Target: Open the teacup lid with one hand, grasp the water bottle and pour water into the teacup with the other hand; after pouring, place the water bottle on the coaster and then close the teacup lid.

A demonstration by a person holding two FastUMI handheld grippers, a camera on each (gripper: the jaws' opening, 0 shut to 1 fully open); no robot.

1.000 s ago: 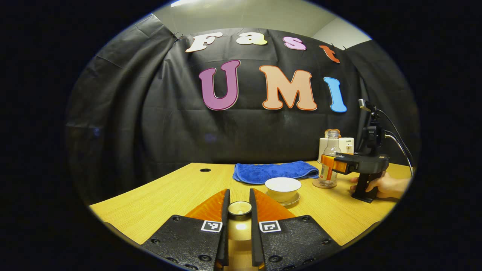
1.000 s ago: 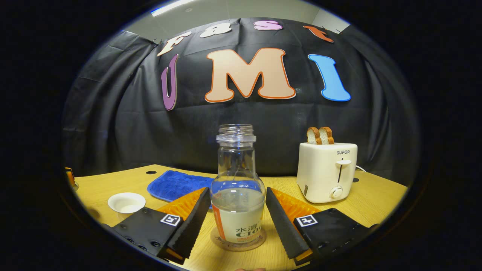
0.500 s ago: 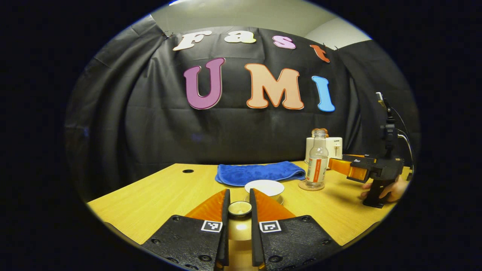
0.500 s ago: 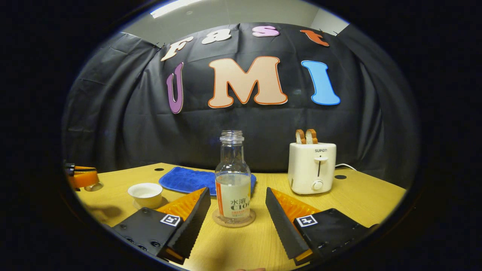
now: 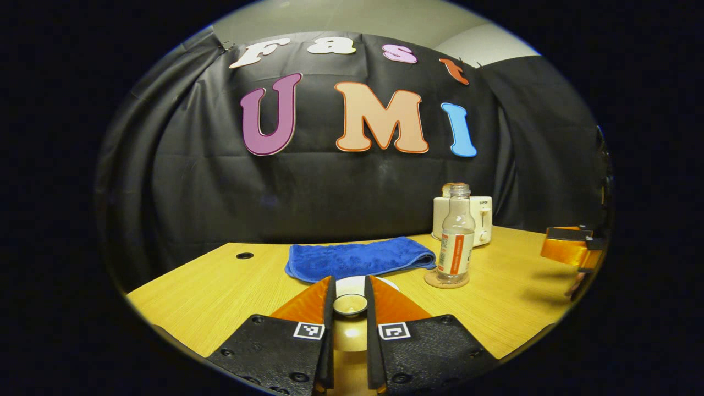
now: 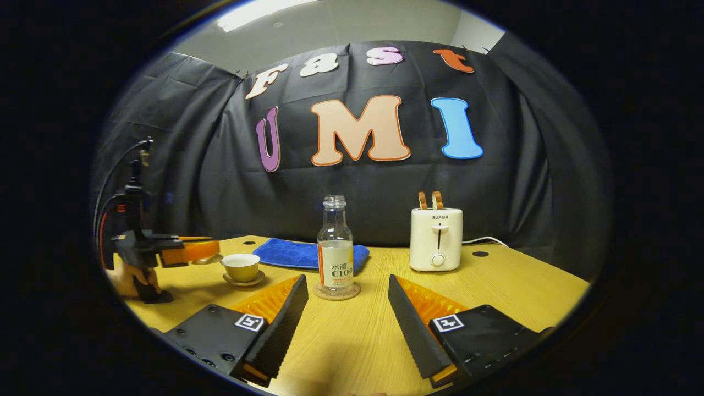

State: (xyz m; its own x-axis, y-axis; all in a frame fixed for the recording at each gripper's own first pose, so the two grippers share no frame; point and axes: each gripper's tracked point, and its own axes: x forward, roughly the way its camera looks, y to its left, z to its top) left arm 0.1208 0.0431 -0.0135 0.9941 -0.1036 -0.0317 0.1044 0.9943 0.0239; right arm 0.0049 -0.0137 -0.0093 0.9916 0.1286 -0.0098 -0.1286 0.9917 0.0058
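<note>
On the yellow wooden bench [image 6: 495, 286], the clear uncapped water bottle [image 6: 335, 242] stands on a round coaster [image 6: 336, 291]. The right tool [image 6: 347, 308] gapes wide, apart from it. The left tool [image 5: 350, 300] clamps the small round teacup lid [image 5: 350, 303] near the pale open teacup [image 6: 241, 267].

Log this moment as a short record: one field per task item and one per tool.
bottle: water bottle upright on the coaster, uncapped, partly filled
teacup: teacup on its saucer, uncovered
lid: teacup lid clamped by its knob, held off the cup
left tool: left tool shut on the lid
right tool: right tool open, short of the bottle, holding nothing
behind: blue towel, toaster
</note>
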